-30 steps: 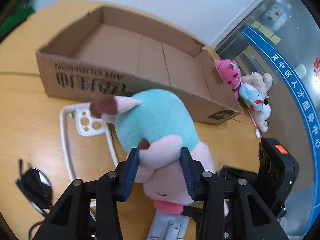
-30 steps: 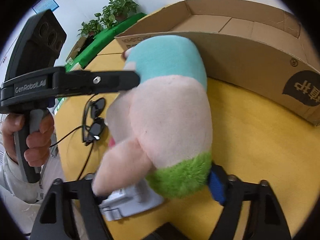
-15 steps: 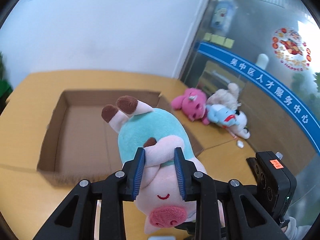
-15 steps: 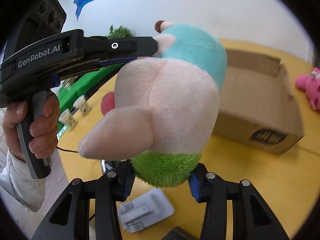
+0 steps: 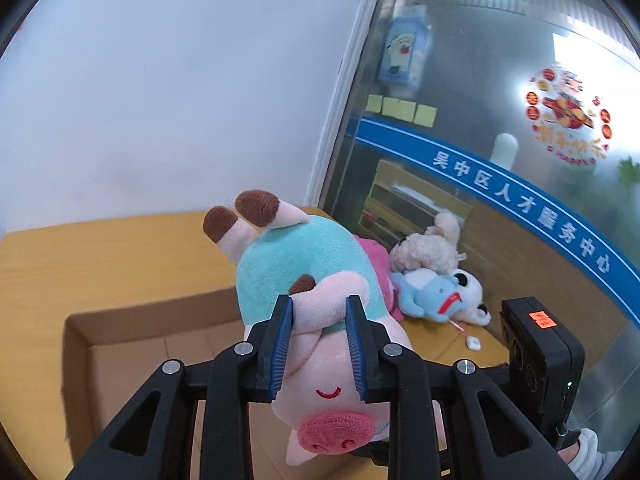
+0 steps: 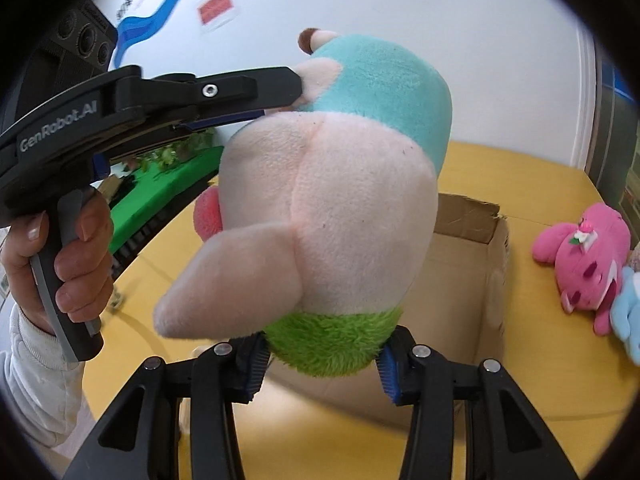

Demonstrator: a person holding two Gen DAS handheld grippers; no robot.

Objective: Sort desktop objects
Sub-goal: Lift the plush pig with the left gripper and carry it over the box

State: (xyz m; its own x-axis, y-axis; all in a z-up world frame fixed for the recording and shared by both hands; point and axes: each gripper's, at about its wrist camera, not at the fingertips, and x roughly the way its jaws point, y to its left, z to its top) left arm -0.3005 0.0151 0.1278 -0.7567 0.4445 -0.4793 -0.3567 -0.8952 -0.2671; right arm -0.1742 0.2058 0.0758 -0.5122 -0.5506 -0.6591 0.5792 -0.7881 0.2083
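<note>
Up goes the plush pig [image 5: 320, 320], lifted off the table above the cardboard box [image 6: 480, 264]. Left gripper [image 5: 320, 336] is closing, pinching its arm; right gripper [image 6: 320, 364] clamps the green tuft.

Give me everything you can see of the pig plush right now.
The pig plush is soft, fuzzy fabric: pale pink head with a darker pink snout and stitched closed eyes, teal body, brown-tipped pink feet, a green tuft on its head. It hangs clear of the table, above the open cardboard box, feet uppermost. The left gripper is closing on a pink limb by the head; the right gripper clamps the green tuft. Nothing else touches it.
</note>
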